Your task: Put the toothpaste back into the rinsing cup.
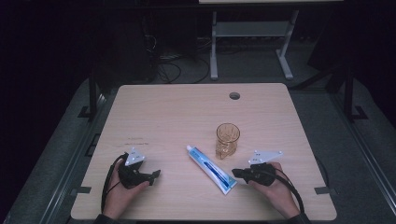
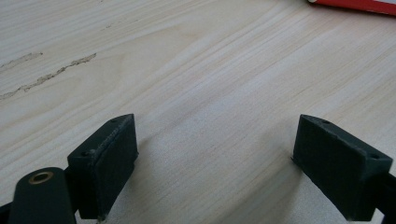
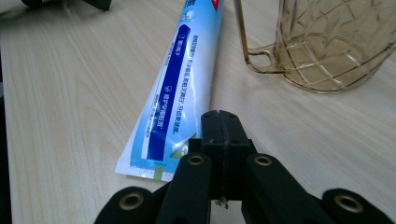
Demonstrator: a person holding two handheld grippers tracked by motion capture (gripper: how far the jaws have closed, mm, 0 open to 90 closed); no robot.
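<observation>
Pale matt wood-grain table [image 1: 163, 112]; amber cut-glass mug [image 3: 327, 42]; glossy plastic tube [image 3: 180, 88].

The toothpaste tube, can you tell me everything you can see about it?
The toothpaste tube is long, flat and soft-looking, white and blue with small printed writing and a bit of red near the cap end. It lies flat on the wooden table, slanted, with its white cap pointing away from the person and its flat crimped end near the right tongs, which are shut and empty. The amber glass mug stands just beside it.
</observation>
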